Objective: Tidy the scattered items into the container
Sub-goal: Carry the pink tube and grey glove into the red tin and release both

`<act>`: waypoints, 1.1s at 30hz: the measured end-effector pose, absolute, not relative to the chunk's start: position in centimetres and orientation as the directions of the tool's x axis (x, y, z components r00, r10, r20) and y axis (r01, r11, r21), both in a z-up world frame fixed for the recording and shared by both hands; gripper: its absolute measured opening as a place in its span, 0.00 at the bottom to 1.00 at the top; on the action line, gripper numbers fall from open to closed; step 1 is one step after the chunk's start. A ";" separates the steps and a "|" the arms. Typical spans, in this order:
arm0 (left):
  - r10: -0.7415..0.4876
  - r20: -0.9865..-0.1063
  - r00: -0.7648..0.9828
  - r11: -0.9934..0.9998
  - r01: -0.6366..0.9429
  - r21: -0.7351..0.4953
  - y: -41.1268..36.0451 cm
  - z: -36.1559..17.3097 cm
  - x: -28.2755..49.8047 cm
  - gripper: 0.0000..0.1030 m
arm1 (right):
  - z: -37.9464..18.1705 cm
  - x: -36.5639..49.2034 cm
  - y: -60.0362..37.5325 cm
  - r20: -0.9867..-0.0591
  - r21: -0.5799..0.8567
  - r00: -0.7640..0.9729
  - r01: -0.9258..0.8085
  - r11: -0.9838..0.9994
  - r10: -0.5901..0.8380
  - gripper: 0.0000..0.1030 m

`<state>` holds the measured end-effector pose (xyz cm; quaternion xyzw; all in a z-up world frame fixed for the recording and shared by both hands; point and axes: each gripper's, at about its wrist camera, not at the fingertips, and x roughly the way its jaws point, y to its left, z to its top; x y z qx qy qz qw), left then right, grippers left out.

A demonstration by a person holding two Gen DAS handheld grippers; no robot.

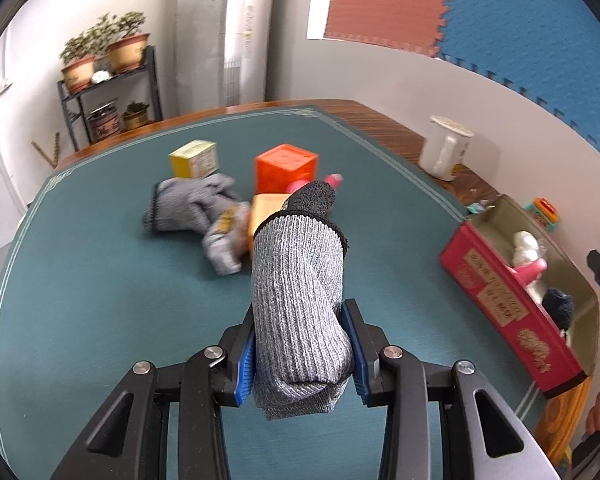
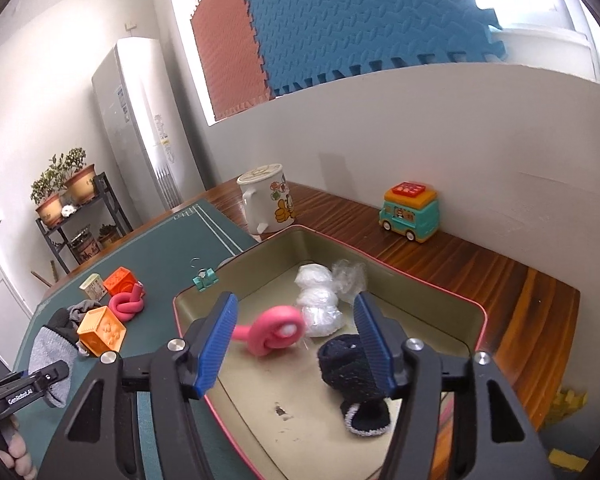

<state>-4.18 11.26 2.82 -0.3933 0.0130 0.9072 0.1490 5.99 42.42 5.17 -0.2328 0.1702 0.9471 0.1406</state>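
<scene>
Green mat (image 1: pixel 100 300): orange cube (image 1: pixel 286 168), crumpled grey glove (image 1: pixel 192 204), mug (image 1: pixel 444 148) beyond.

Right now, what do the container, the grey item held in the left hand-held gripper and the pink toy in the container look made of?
Container: seemingly sheet metal, a tin; dull gold inner walls, rolled red rim.
Grey item: knitted fabric, apparently a glove; ribbed grey weave, darker coated tip.
Pink toy: probably soft rubber or silicone; smooth matte surface, curled into a loop.
</scene>
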 end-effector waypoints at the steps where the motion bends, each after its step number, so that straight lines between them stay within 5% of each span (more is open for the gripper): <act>1: 0.268 -0.716 -0.645 -0.952 -0.293 -0.092 12.0 3.0 -4.1 0.39 | 5.1 6.1 42.6 -0.488 0.261 -0.853 -0.345 -0.901 0.186 0.63; 21: 0.496 -0.693 -0.524 -0.807 -0.572 -0.145 28.3 5.7 -2.9 0.39 | 4.8 9.9 48.1 -0.457 0.300 -0.854 -0.409 -0.862 0.247 0.63; 24: 0.508 -0.697 -0.506 -0.792 -0.593 -0.146 29.8 5.6 -3.0 0.47 | 4.7 9.9 48.4 -0.459 0.299 -0.853 -0.410 -0.862 0.247 0.63; 27: 0.508 -0.697 -0.506 -0.791 -0.595 -0.143 30.4 5.3 -3.0 0.71 | 4.6 9.8 48.4 -0.463 0.299 -0.853 -0.407 -0.863 0.241 0.63; 33: 0.497 -0.692 -0.523 -0.804 -0.578 -0.140 29.3 5.2 -3.2 0.71 | 4.3 9.3 47.7 -0.469 0.299 -0.855 -0.390 -0.871 0.222 0.63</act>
